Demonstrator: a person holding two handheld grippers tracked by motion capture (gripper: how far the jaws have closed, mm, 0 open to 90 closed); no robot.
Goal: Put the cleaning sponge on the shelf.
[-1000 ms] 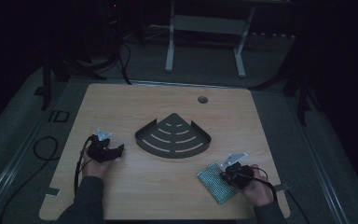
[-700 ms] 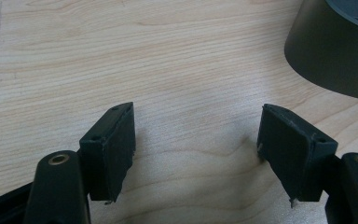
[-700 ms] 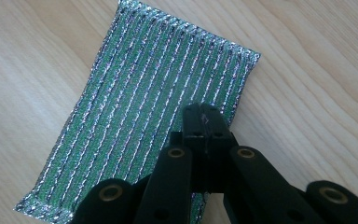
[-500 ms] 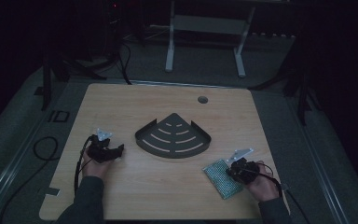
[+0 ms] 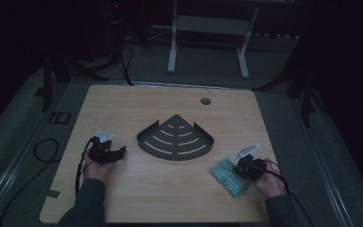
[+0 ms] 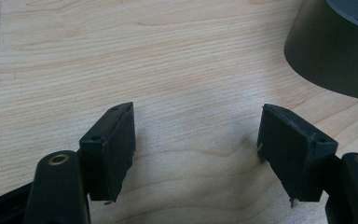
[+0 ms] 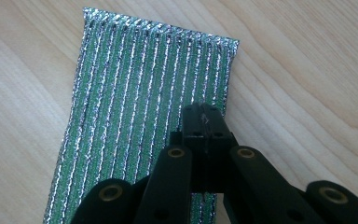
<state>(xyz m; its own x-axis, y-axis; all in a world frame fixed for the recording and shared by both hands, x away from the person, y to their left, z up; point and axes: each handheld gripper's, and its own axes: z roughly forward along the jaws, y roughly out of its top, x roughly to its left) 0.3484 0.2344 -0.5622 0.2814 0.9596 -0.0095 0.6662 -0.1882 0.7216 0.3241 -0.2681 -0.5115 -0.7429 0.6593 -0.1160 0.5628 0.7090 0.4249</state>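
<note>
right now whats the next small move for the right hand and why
Probably lift a little and carry the green scouring pad toward the dark corner shelf. The right gripper has its fingers shut at the pad's edge, seemingly pinching it, though the pad looks flat on the table. The left gripper sits open on bare wood near the shelf, holding nothing.

Left gripper (image 6: 198, 154) jaws spread wide, right gripper (image 7: 204, 116) jaws pressed together
</note>
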